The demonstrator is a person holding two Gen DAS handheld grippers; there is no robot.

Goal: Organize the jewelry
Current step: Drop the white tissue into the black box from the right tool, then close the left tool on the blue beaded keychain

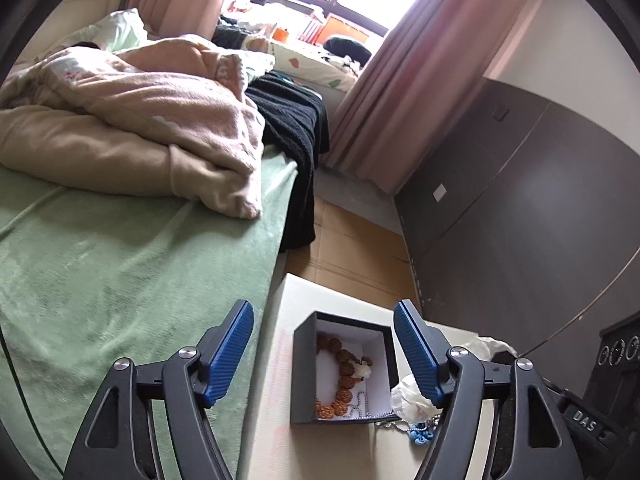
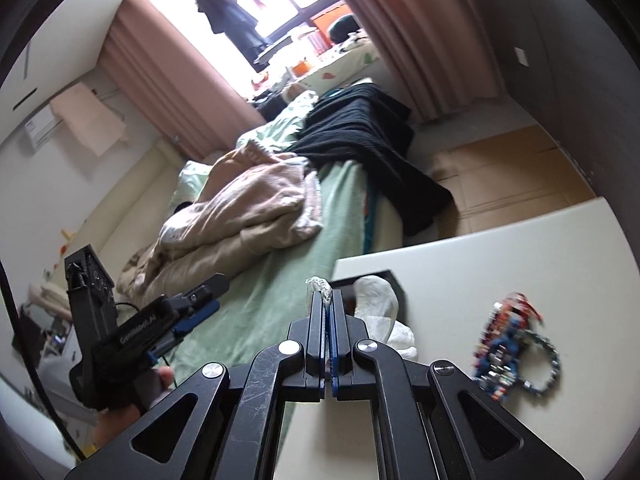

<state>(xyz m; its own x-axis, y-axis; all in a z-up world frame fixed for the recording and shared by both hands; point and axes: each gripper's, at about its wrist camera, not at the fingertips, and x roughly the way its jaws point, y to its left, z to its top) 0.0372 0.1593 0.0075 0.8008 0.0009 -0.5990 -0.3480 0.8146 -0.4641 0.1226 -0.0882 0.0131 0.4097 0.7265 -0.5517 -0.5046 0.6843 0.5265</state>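
A black box (image 1: 304, 376) with a white inside stands on the white table (image 1: 280, 360). In it lie a brown bead bracelet (image 1: 344, 368) and a silver ball chain (image 1: 366, 408) that trails over the near wall toward a small blue piece (image 1: 420, 437). My left gripper (image 1: 323, 308) is open above the box with nothing between its pads. A crumpled white bag (image 1: 412, 396) lies at the box's right corner. My right gripper (image 2: 327, 292) is shut, with a scrap of clear plastic (image 2: 319, 285) sticking out of its tips. Beaded bracelets (image 2: 508, 344) lie to its right on the table.
A bed with a green sheet (image 1: 120, 264), a pink duvet (image 1: 152, 120) and a black knit blanket (image 1: 296, 128) runs along the table's left. Dark cabinet doors (image 1: 520, 208) stand on the right, with cardboard (image 1: 352, 248) on the floor between. A black device (image 1: 592, 420) sits at the table's right.
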